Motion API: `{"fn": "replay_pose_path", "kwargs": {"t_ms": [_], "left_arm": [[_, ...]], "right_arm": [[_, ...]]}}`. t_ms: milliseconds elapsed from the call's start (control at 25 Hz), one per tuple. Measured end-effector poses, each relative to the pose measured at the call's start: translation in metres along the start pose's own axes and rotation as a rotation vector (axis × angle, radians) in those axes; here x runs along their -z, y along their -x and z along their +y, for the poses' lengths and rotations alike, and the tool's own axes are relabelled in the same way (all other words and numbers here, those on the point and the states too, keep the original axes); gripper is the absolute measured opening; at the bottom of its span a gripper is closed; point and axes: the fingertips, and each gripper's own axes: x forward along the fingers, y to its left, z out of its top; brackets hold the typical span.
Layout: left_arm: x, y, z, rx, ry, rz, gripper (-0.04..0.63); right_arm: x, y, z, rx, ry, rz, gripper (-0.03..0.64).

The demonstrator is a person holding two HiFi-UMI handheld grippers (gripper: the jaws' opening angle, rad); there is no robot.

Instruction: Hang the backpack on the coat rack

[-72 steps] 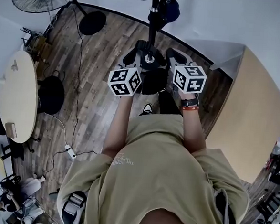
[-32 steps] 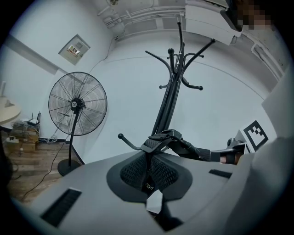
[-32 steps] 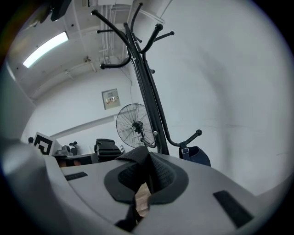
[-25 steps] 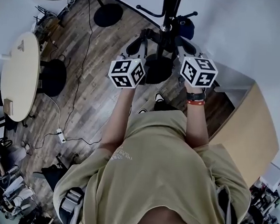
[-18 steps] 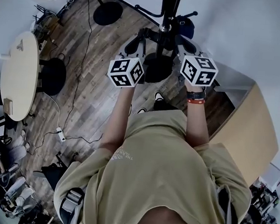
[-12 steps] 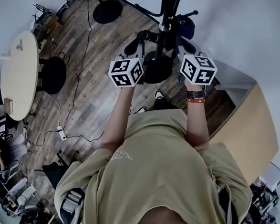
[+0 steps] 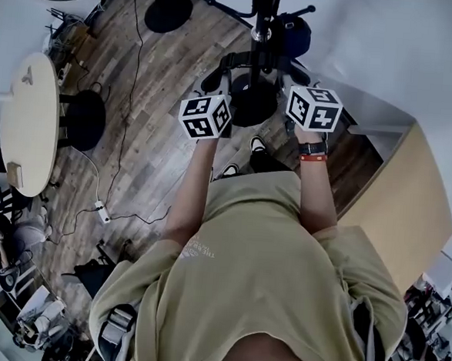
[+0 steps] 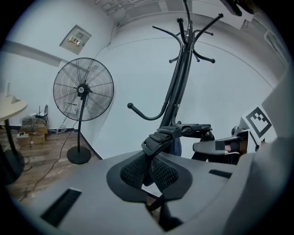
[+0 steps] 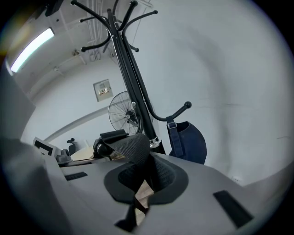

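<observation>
Wood-plank floor (image 7: 156, 125) and white wall (image 7: 389, 48) surround the coat rack (image 8: 181, 78), where left gripper (image 8: 148, 170) and right gripper (image 9: 146, 176) each clench the backpack strap (image 7: 246, 60), raised against the pole but apparently not yet over a hook (image 8: 140, 114).

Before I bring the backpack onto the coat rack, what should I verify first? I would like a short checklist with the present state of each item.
1. Left gripper holds the ribbed strap: ok, its jaws are shut on it.
2. Right gripper holds the mesh strap: ok, its jaws are shut on it.
3. A free hook on the coat rack: ok, the lower curved hook is bare.
4. The hook where the blue bag hangs: not ok, it is already taken.
5. Whether a strap is already over a hook: cannot tell.
</observation>
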Motion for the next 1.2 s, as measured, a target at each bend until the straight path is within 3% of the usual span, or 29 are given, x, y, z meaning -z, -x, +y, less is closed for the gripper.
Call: {"fn": "replay_pose_path", "kwargs": {"t_ms": [400, 680, 1000, 1200], "left_arm": [[0.036, -0.009, -0.018, 0.065, 0.011, 0.070, 0.026], [0.053, -0.015, -0.033, 0.116, -0.021, 0.110, 0.026], [0.053, -0.015, -0.062, 0.177, -0.120, 0.098, 0.029], [0.056, -0.017, -0.065, 0.180, -0.093, 0.095, 0.029]], "right_arm": [[0.035, -0.013, 0.011, -0.037, 0.012, 0.058, 0.015], [0.046, -0.023, 0.020, -0.079, 0.012, 0.067, 0.017], [0.063, -0.022, 0.016, -0.077, 0.014, 0.099, 0.020], [0.065, -0.023, 0.014, -0.086, 0.000, 0.087, 0.023]]}}
